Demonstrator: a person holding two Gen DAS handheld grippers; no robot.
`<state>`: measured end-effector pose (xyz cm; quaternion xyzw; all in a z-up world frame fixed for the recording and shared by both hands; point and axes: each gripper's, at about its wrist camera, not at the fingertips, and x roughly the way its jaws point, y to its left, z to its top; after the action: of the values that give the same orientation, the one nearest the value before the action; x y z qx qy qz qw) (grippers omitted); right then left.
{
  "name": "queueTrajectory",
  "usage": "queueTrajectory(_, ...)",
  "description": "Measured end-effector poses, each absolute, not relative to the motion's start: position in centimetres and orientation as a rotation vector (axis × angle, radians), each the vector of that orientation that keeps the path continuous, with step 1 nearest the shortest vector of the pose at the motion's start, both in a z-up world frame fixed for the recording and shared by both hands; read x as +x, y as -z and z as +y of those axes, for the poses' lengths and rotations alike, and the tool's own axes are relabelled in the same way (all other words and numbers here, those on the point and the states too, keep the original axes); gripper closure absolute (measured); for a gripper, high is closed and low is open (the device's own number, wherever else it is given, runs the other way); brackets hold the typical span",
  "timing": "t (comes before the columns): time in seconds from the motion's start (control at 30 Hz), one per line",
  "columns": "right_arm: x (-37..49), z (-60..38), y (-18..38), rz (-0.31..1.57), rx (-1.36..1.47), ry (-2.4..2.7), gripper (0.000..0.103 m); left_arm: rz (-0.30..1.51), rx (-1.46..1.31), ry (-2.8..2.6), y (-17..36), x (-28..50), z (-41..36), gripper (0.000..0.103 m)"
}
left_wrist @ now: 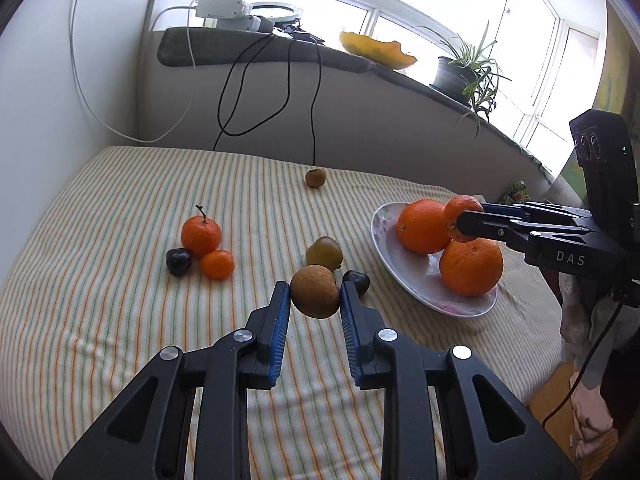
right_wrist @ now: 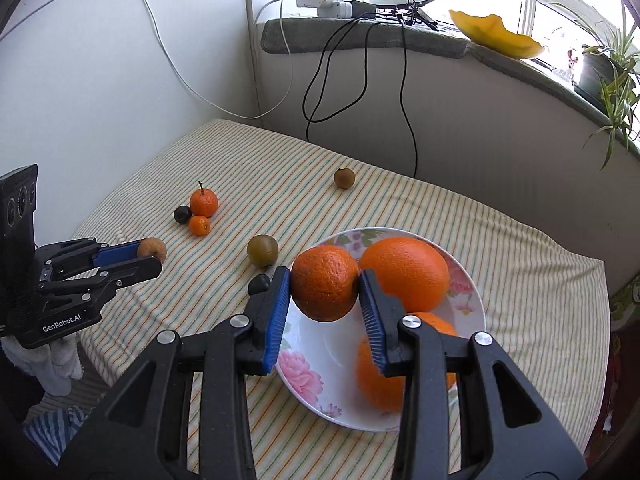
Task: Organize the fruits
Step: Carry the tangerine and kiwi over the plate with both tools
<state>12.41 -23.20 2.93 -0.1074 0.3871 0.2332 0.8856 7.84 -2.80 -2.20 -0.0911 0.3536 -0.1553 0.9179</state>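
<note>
My left gripper (left_wrist: pixel 315 292) is shut on a brown kiwi-like fruit (left_wrist: pixel 314 291) and holds it above the striped cloth; it also shows in the right wrist view (right_wrist: pixel 152 258). My right gripper (right_wrist: pixel 324 284) is shut on a small orange (right_wrist: pixel 325 282) and holds it over the floral plate (right_wrist: pixel 316 376), which carries two large oranges (right_wrist: pixel 406 272). In the left wrist view the plate (left_wrist: pixel 400 276) and the held orange (left_wrist: pixel 460 212) show at the right. On the cloth lie two tangerines (left_wrist: pixel 201 235), two dark plums (left_wrist: pixel 178 261), a green-brown fruit (left_wrist: pixel 324 253) and a far brown fruit (left_wrist: pixel 315 178).
The striped cloth (left_wrist: pixel 120 280) covers a raised surface set against a white wall. Black cables (left_wrist: pixel 316 120) hang from the windowsill down to the cloth's back edge. A potted plant (left_wrist: pixel 460 72) and a yellow bowl (left_wrist: pixel 376 50) stand on the sill. The cloth drops off at the right edge.
</note>
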Motion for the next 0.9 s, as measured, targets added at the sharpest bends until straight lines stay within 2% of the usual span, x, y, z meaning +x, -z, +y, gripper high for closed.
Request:
queueTrajectory(0.4,13.8,-29.1,-2.5,0.816,-0.142,-0.409,0.066,0.744,-0.125,0.431,2.4,10.6,-9.8,0.079)
queueTrajectory(0.9,10.6,-25.0,-0.7,0.822,-0.252,-0.537,0.066,0.775,-0.094,0.454,3.3,14.4,-11.5,0.079)
